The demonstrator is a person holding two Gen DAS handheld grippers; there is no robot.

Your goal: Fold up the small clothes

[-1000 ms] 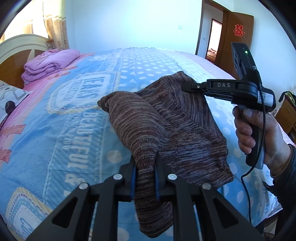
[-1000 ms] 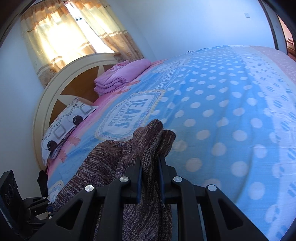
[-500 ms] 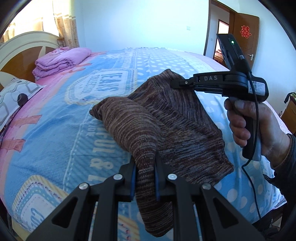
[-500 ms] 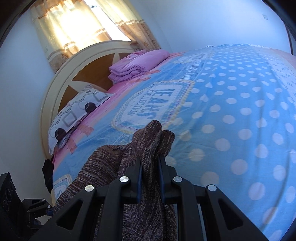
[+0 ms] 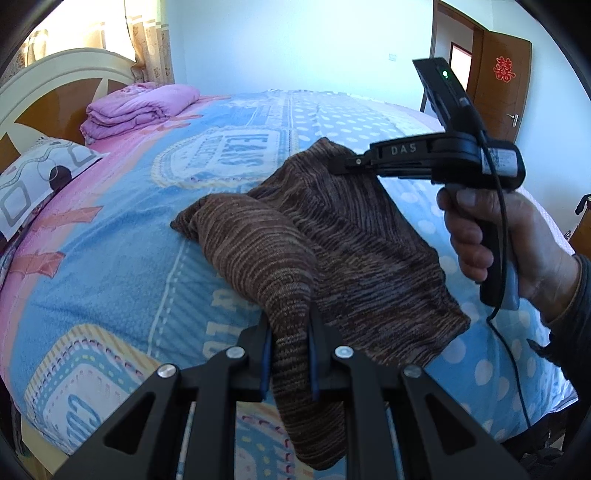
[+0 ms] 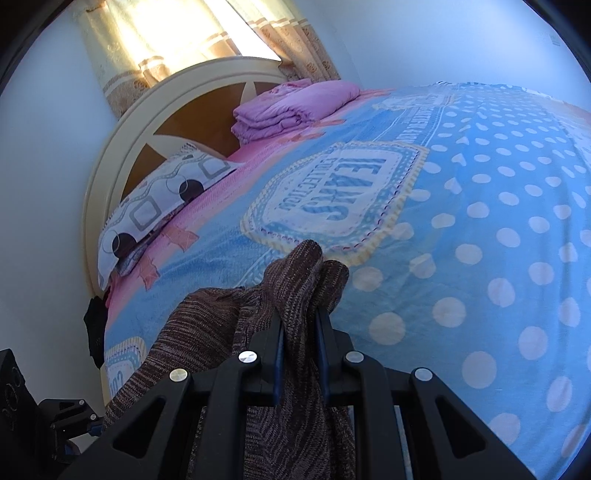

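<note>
Left wrist view. The left gripper (image 5: pixel 290 354) is nearly closed, its two blue-lined jaws pinching a bunched fold of a brown striped knit garment (image 5: pixel 347 240). The cloth passes between the jaws and hangs below them in a loose tail. From the pinch, the garment runs up and away, held above a blue blanket (image 5: pixel 122 258) with white dots and printed lettering that covers the bed. The far corner of the garment is caught by the right gripper (image 5: pixel 349 166), a black tool marked "DAS" with a green light on its top. Its tips are narrowed onto the cloth edge. A hand (image 5: pixel 491 236) grasps the handle, and a black cable (image 5: pixel 511 343) trails down from it. A folded purple quilt (image 5: pixel 136 107) lies at the head of the bed beside a patterned pillow (image 5: pixel 40 177). A cream and wood headboard (image 5: pixel 55 88) stands behind them. A brown door (image 5: pixel 502 85) with a red ornament is at the far right.

Right wrist view. The right gripper (image 6: pixel 299 350) is almost shut on a gathered ridge of the same garment (image 6: pixel 295 273), which stands up between the jaws and spills down to the left and below. The blanket (image 6: pixel 480 221) fills the right side. The quilt (image 6: pixel 291 105), pillow (image 6: pixel 162 192) and headboard (image 6: pixel 122 147) sit toward the upper left, under a sunlit curtain (image 6: pixel 192 33). Part of the left gripper shows at the lower left corner; its jaws are not visible here.
</note>
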